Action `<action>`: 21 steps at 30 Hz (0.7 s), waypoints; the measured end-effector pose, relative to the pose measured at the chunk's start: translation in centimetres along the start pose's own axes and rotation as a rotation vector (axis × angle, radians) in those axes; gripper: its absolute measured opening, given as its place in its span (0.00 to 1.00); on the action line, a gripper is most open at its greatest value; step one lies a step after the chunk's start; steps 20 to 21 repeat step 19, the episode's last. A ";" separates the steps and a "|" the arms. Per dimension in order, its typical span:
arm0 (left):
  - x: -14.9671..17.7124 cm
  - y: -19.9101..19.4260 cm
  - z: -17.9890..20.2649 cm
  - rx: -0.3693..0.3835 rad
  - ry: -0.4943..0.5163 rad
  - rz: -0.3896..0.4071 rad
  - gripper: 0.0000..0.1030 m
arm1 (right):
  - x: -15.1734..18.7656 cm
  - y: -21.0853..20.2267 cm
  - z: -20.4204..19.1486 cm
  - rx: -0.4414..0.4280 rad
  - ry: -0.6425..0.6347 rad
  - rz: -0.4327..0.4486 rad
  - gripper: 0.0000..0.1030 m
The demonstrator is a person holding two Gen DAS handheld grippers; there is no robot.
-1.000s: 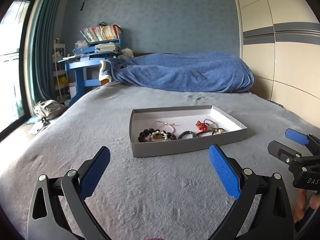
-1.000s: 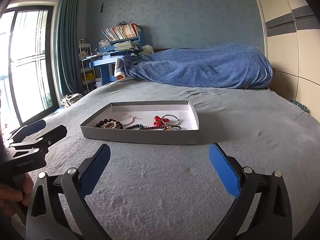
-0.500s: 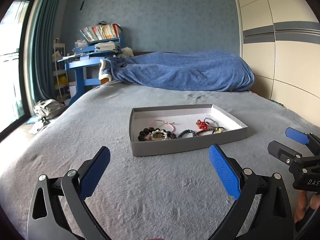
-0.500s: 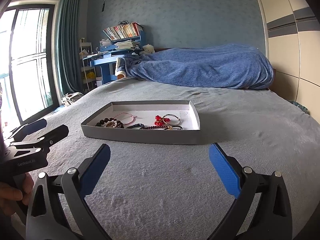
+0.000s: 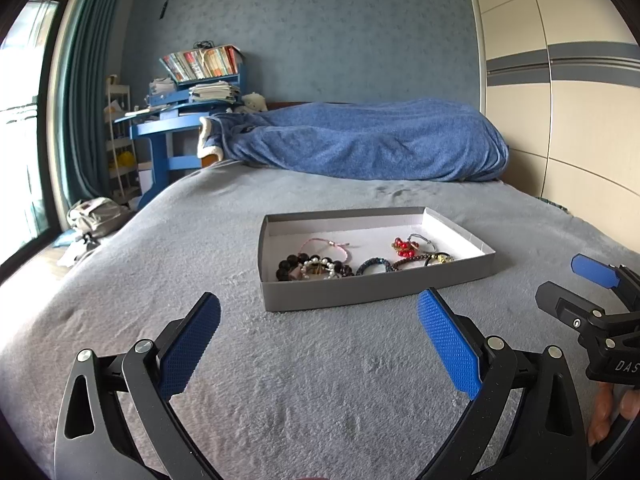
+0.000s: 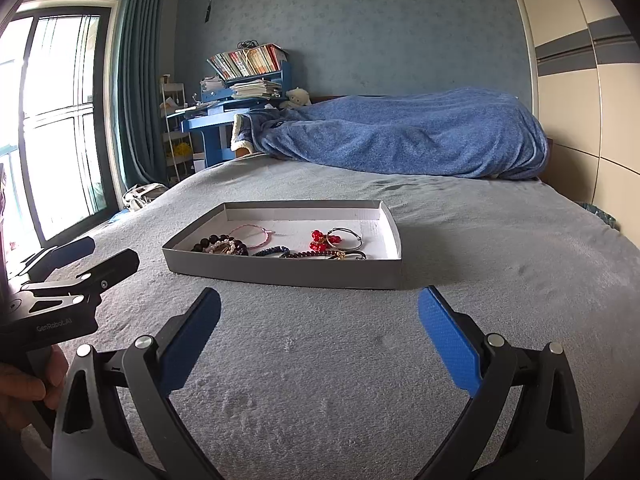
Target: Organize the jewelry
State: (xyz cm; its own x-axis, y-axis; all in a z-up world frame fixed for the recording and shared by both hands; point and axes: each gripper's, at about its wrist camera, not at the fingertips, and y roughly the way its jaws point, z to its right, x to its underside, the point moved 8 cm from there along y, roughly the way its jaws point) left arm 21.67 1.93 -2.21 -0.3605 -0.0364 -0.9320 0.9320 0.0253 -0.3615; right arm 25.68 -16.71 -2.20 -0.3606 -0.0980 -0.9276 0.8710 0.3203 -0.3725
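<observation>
Grey tray (image 5: 360, 292), red beads (image 5: 404, 246), blue-padded claws.

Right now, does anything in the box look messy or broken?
Nothing looks broken or spilled. The bracelets are bunched along the near side of the gray tray, and the dark bead bracelet tangles with a pearl one.

A rumpled blue blanket (image 5: 372, 140) lies across the bed's (image 5: 200, 240) far edge; a cluttered blue desk (image 5: 168, 128) stands beyond its far left corner.

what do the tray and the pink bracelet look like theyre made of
Tray: seemingly cardboard, matte grey outside and white inside, with thin folded walls and crisp corners. Pink bracelet: likely braided cord or thread, a thin soft loop with a small metallic-looking clasp; too small to be sure.
</observation>
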 end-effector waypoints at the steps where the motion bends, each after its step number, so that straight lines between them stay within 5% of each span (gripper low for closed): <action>1: 0.0 0.0 0.0 0.000 0.000 0.000 0.95 | 0.0 0.0 0.0 0.000 -0.001 -0.001 0.95; 21: 0.5 0.0 0.0 -0.002 0.000 -0.009 0.95 | 0.1 0.1 -0.3 -0.002 -0.004 -0.004 0.95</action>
